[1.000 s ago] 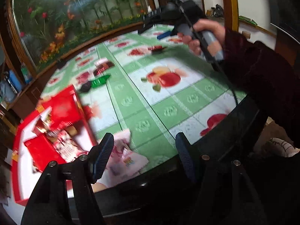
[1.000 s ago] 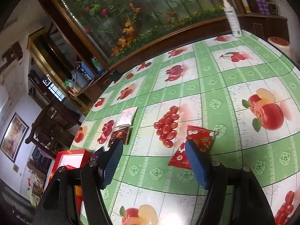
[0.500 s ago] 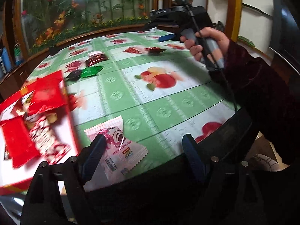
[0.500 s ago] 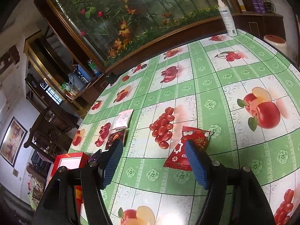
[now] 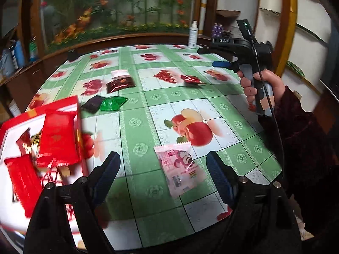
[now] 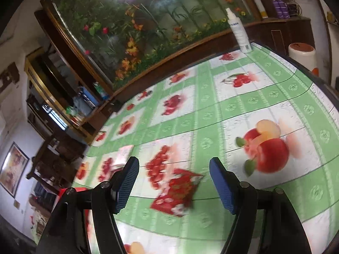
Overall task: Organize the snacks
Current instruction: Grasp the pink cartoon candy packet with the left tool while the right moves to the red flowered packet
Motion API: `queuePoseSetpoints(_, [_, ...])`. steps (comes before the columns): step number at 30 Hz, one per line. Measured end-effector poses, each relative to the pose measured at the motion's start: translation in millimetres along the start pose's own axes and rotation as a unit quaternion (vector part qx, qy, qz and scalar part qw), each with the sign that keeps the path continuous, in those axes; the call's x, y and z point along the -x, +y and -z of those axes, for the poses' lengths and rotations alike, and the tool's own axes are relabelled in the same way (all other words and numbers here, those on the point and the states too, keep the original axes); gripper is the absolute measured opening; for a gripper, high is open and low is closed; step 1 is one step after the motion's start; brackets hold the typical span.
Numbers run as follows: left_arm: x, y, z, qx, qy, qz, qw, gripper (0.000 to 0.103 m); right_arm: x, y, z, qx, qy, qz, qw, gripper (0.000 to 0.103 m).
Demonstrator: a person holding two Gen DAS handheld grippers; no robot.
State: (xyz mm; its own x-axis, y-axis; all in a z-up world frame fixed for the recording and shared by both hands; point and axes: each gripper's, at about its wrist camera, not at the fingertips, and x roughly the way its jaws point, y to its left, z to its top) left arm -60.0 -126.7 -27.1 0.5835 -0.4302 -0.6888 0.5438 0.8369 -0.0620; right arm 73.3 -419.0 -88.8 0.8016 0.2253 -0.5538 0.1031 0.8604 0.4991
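Hovering over the near table edge, my left gripper (image 5: 163,170) has just been opening its jaws wide; the pink snack packet (image 5: 180,169) lies flat between them, not pressed, ready for a grasp. Just left stands the red box (image 5: 12,127), already holding red packets, so I judge it the collecting place. Farther off, my right gripper (image 6: 173,180) is spread, empty, framing the red triangular packet (image 6: 178,192) on the tablecloth (image 6: 264,101).

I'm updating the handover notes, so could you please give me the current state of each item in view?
Left gripper: jaws just opened, empty.
Right gripper: open, empty.
Pink packet: flat on tablecloth.
Red packet: on tablecloth.
Red box: open, holding red packets.
Spray bottle: upright.
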Motion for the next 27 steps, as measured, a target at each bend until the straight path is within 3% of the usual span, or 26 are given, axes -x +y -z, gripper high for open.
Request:
queuePoseSetpoints(3, [-12.3, -17.0, 1.7, -0.038, 0.018, -0.042, 0.9982, 0.084, -20.6, -2.6, 2.5, -0.014, 0.061, -0.020, 0.998, 0.072])
queuePoseSetpoints(5, [-20.4, -20.4, 2.8, -0.050, 0.033, -0.061, 0.9964, 0.084, -29.1, 0.3, 9.0, -0.005, 0.096, 0.009, 0.995, 0.072])
queuePoseSetpoints(7, [-30.9, -17.9, 3.1, -0.034, 0.061, -0.051, 0.9962, 0.084, -31.8, 2.7, 14.4, 0.004, 0.109, 0.051, 0.993, 0.072])
queuePoseSetpoints(9, [-37.8, -15.7, 4.5, -0.020, 0.080, -0.033, 0.9960, 0.084, -34.2, 0.9, 16.1, -0.015, 0.121, 0.040, 0.992, 0.072])
queuePoseSetpoints(13, [-51.3, -10.7, 8.7, 0.001, 0.103, -0.027, 0.9943, 0.084, -41.1, 5.6, 21.4, -0.025, 0.137, 0.032, 0.990, 0.070])
queuePoseSetpoints(18, [-55.4, -8.5, 7.7, 0.003, 0.091, -0.034, 0.9953, 0.084, -48.7, 3.5, 24.2, -0.059, 0.130, 0.029, 0.989, 0.069])
queuePoseSetpoints(23, [-56.9, -7.1, 6.5, -0.004, 0.079, -0.032, 0.9964, 0.083, -53.5, 6.1, 24.7, -0.063, 0.119, 0.036, 0.990, 0.056])
queuePoseSetpoints(27, [-57.7, -4.6, 2.6, -0.007, 0.070, -0.027, 0.9971, 0.061, -61.1, 21.2, 28.5, -0.021, 0.119, 0.064, 0.991, 0.042])
